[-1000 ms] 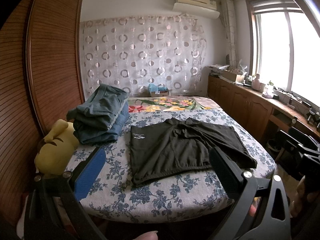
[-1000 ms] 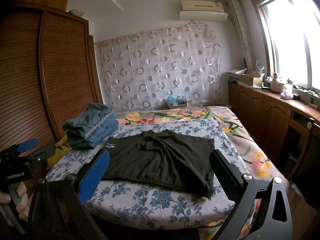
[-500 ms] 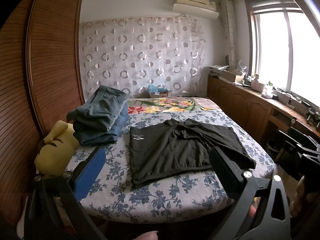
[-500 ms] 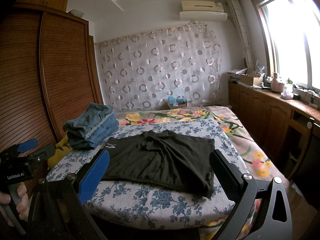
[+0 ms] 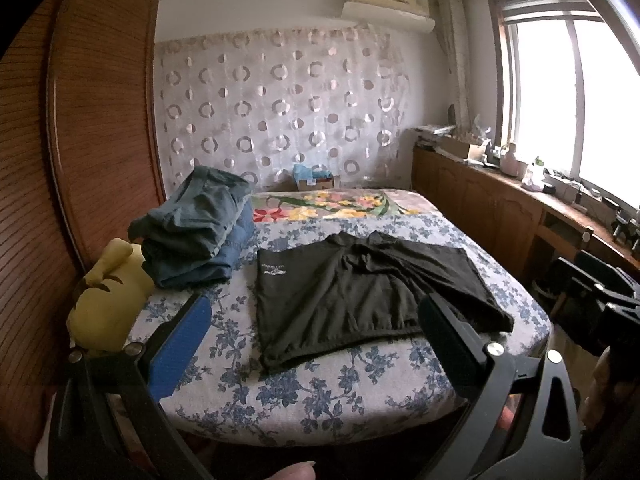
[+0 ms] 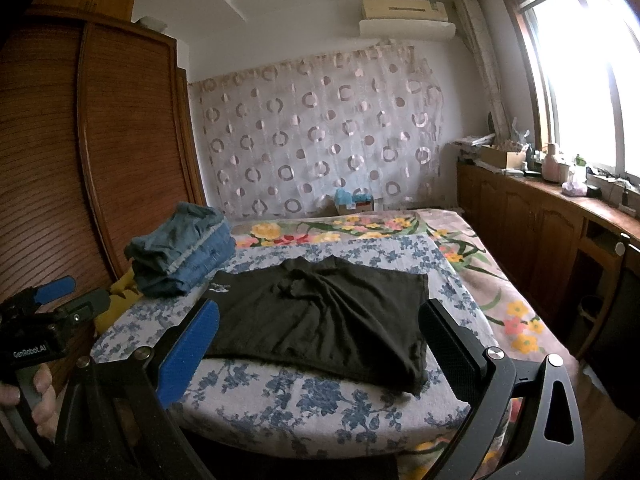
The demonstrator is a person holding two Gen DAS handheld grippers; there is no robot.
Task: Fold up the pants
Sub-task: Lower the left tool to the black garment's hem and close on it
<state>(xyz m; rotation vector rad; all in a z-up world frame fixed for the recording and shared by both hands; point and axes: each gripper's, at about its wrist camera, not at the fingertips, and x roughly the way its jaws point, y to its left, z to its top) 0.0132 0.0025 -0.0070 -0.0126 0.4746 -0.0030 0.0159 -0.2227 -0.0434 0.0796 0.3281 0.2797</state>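
Black shorts-like pants (image 5: 360, 292) (image 6: 328, 316) lie spread flat on the blue-flowered bedspread (image 5: 320, 384) (image 6: 320, 404), a small white logo near their far left corner. My left gripper (image 5: 316, 336) is open, held off the near edge of the bed with nothing between its blue and black fingers. My right gripper (image 6: 320, 340) is open too, in front of the bed's near right corner and short of the pants. The left gripper (image 6: 56, 304) also shows at the left edge of the right wrist view, held in a hand.
A stack of folded blue jeans (image 5: 196, 228) (image 6: 180, 252) sits at the bed's far left, a yellow plush toy (image 5: 108, 300) beside it. A wooden wardrobe (image 5: 80, 140) runs along the left, low cabinets (image 6: 540, 232) under the window on the right.
Both views have shifted only slightly; the pants lie as before and both grippers stay open.
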